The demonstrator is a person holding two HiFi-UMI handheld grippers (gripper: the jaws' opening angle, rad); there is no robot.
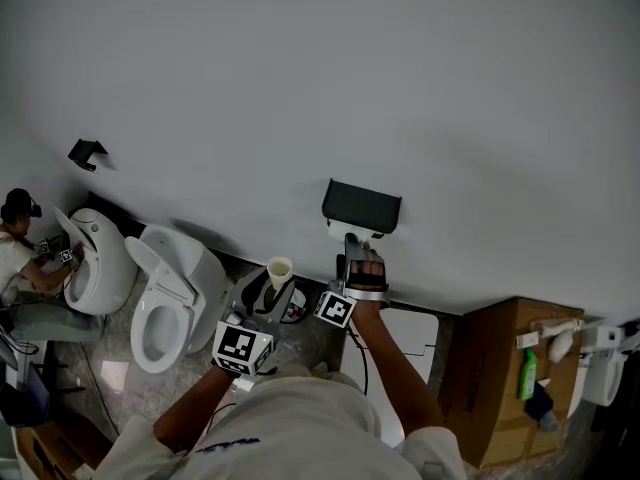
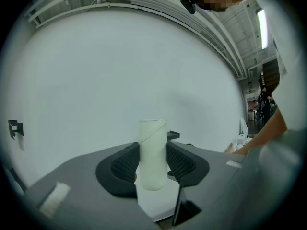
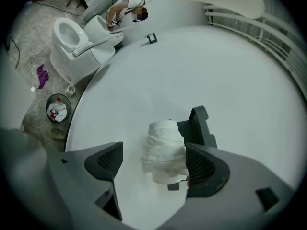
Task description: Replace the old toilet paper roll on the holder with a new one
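Head view looks steeply down a white wall (image 1: 400, 88) with the black holder (image 1: 362, 206) mounted on it, a bit right of centre. The roll (image 1: 352, 232) of paper sits on the holder, just under its cover. The right claw (image 1: 358, 256) is up at the roll, pointing at the wall. Right gripper view shows its jaws wide apart with the roll in between. The right pad (image 3: 199, 163) is right up against the paper, though I can't tell if it actually touches. The left pad is well clear, so nothing's gripped there. The paper looks kinda loose and rumpled on the outside.

The left claw (image 2: 153, 157) is off to the left of the holder and nearer the person. Its jaws are about halfway closed, clamped on a bare pale tube (image 2: 152, 131) that stands upright. Both pads are pressed against its sides, and the tube pokes up past them.

Other stuff: toilets (image 1: 165, 298) stand on the floor at left, along the wall, and there's a small bin (image 3: 58, 108) on the floor near the wall. A cardboard box (image 1: 505, 398) is at right with a green bottle (image 1: 527, 373) by its right edge. Another person (image 1: 15, 253) is crouched by the far-left toilet.
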